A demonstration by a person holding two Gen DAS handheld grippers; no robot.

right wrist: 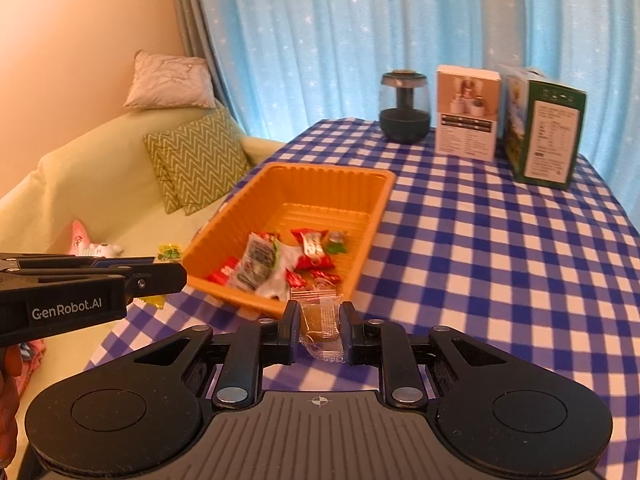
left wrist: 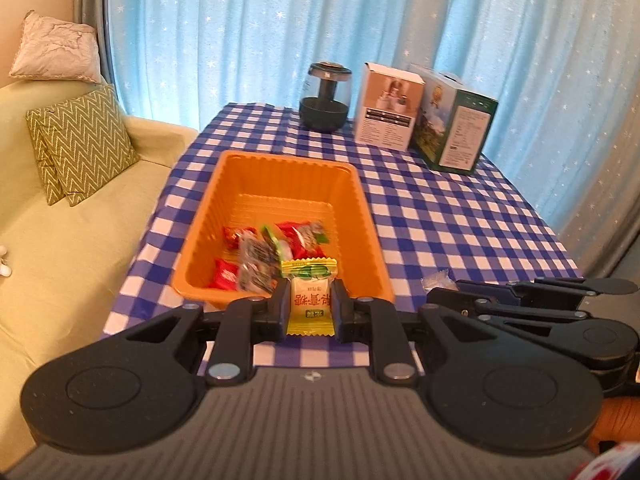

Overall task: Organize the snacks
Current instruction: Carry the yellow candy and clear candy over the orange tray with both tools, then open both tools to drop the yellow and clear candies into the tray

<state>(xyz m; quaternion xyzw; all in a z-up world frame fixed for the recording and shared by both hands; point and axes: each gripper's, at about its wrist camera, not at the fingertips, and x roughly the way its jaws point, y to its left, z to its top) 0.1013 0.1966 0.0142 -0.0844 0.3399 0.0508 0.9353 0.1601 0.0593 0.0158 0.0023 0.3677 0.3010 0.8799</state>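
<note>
The left gripper [left wrist: 310,306] is clamped on a yellow-and-white wrapped candy [left wrist: 309,300], its pads pressing the packet's two long sides. The candy stands upright between the fingers, long axis running away from the camera, its green-printed crimped end pointing toward the orange tray [left wrist: 208,216] and its other crimped end toward the camera. It hangs just at the tray's near rim, above the blue-and-white checked surface [left wrist: 460,216].

The right gripper [right wrist: 319,326] is closed on a clear-wrapped brown candy [right wrist: 320,326], held by its sides in the same way. This packet's long axis also runs along the fingers, one transparent crimped end sticking out toward the camera and the other toward the tray's near corner, just short of the rim.

In the right wrist view the left gripper comes in from the left edge beside the tray, the yellow wrapper showing past its fingers.

Inside the tray, gathered at its near end, lies a heap of wrapped snacks [left wrist: 268,256]: red packets, a white-and-black one, some with green. The far half of the tray is bare.

At the back of the surface stand a dark glass jar [left wrist: 325,98], a white carton [left wrist: 390,106] and a green carton [left wrist: 456,128] in a row, well apart from the tray. A sofa with zigzag cushions [left wrist: 80,142] sits to the left
</note>
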